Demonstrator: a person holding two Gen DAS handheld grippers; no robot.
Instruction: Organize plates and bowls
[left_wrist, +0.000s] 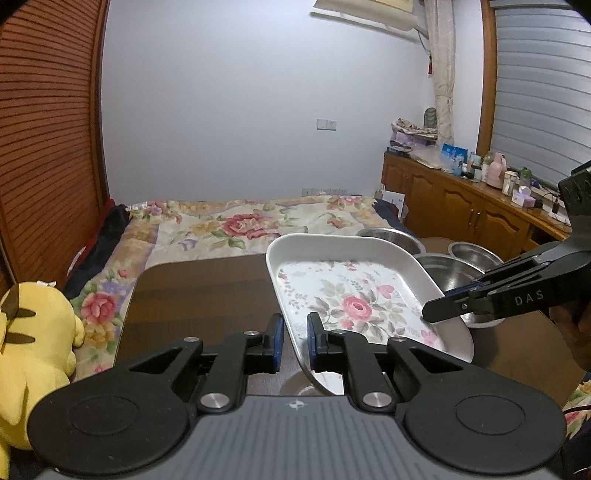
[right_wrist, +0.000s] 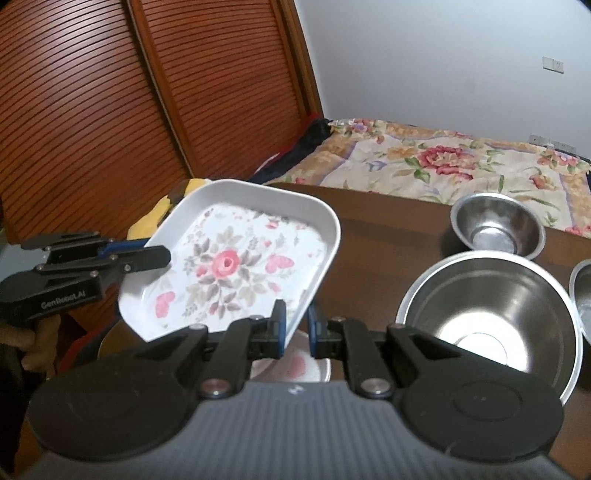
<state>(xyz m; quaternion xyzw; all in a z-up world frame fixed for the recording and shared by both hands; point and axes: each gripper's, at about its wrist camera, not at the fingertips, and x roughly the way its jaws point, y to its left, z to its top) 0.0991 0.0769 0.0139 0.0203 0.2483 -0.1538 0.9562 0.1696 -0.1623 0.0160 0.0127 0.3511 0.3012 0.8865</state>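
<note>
The white square plate (right_wrist: 236, 266) with a pink rose and butterflies printed on its floor hangs in the air above the dark wooden table (right_wrist: 388, 236), carried between both tools and tilted, its far corner higher than the near one. The left gripper (left_wrist: 295, 341) pinches the rim of one edge between its blue pads, jaws nearly together on the thin wall. The right gripper (right_wrist: 296, 325) nips the opposite edge the same way, jaws pressed tight on the rim. Beneath the plate, partly hidden, lies another dish (right_wrist: 295, 365) with a pink mark on it. To the right stand steel bowls: a large one (right_wrist: 491, 314) near, a smaller one (right_wrist: 496, 230) beyond. Behind the table spreads a floral bedspread (right_wrist: 461, 162), with a yellow plush toy (left_wrist: 33, 354) beside it.
</note>
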